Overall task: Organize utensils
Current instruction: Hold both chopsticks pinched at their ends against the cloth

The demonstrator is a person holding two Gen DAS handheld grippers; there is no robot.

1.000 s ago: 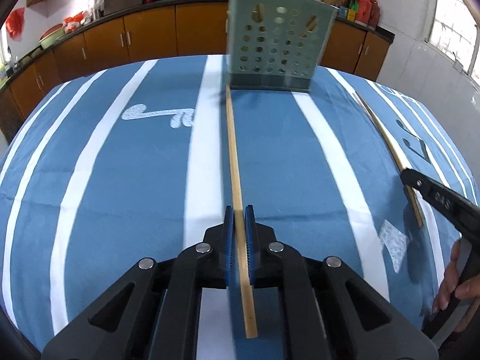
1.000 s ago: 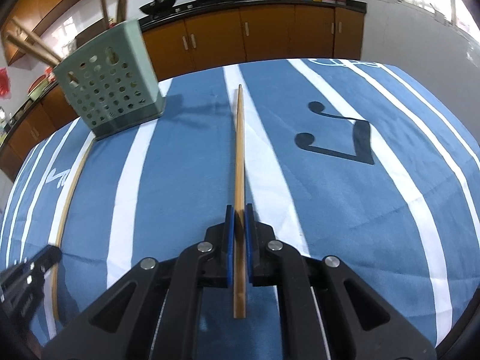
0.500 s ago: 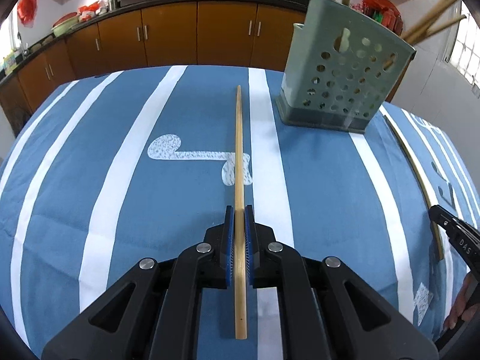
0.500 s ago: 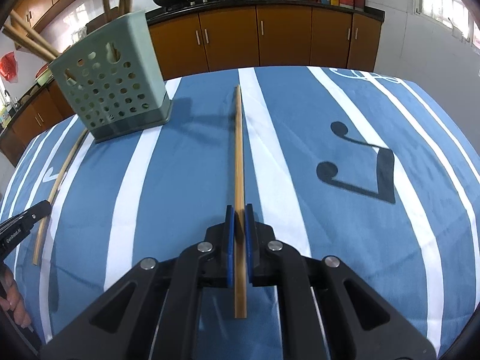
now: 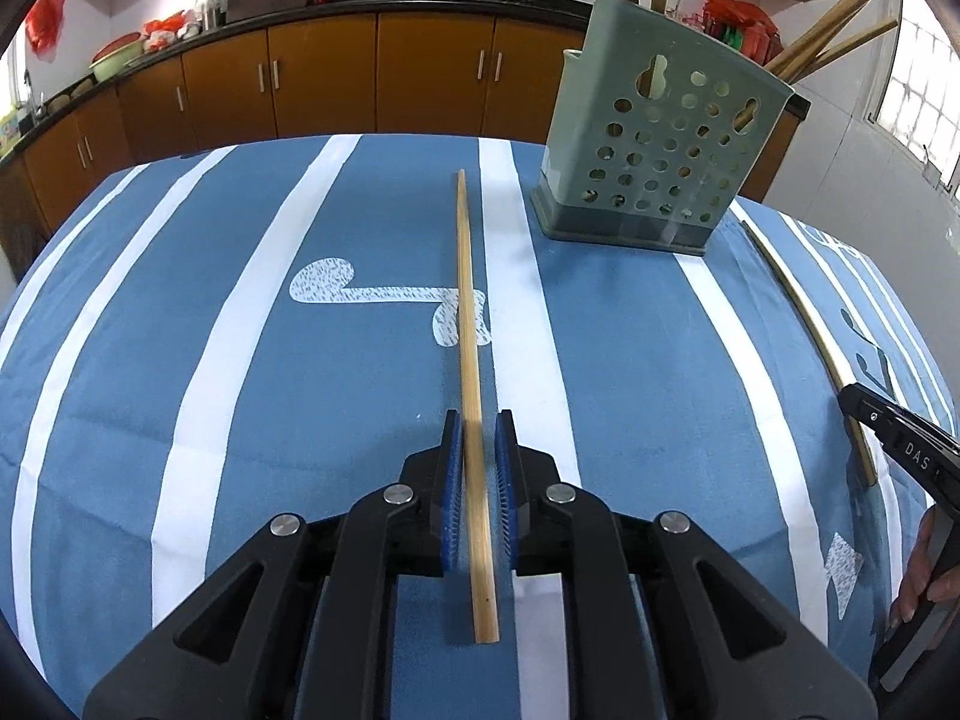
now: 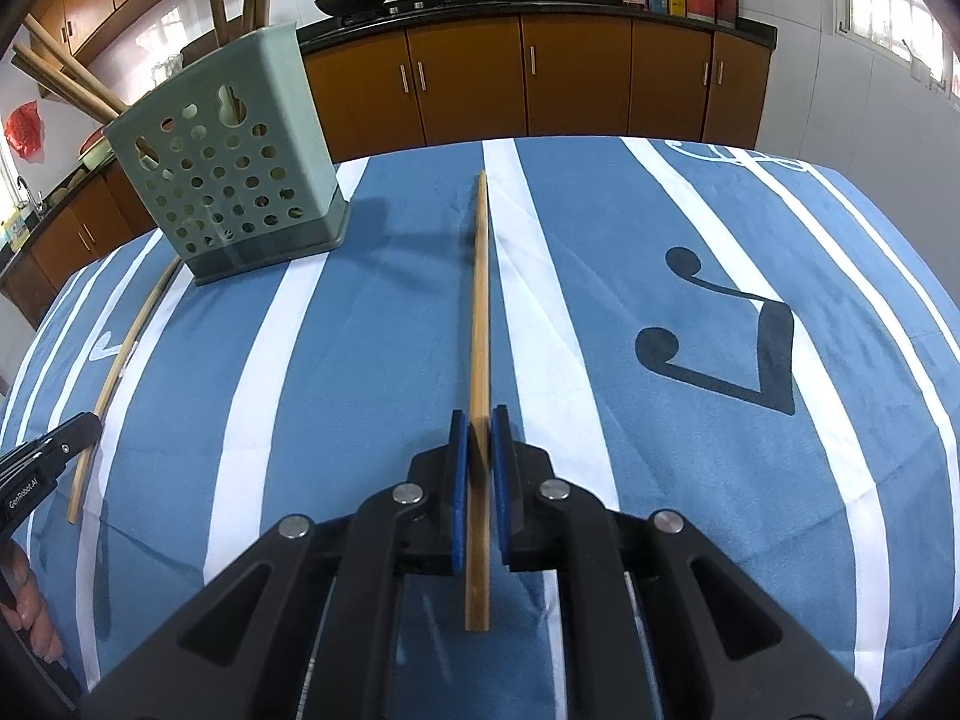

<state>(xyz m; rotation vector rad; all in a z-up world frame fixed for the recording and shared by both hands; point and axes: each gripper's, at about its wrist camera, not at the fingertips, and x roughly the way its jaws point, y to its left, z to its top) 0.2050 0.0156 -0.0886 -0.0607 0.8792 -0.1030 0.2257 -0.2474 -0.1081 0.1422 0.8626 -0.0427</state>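
Note:
My left gripper has a long bamboo chopstick between its blue pads. Its jaws are opening, with a thin gap on each side of the stick, whose far tip rests on the striped cloth. My right gripper is shut on a second chopstick that points away over the cloth. A green perforated utensil holder stands at the far edge with several chopsticks upright in it. It is to the right of the left stick and to the left of the right stick.
A blue cloth with white stripes covers the table. Each wrist view catches the other gripper at its edge, the right gripper and the left gripper, with a hand behind. Brown kitchen cabinets and woks line the back wall.
My left gripper has shifted left, so the holder went from straight ahead to its right. Its pads have parted a little from the chopstick. The right gripper has hardly moved.

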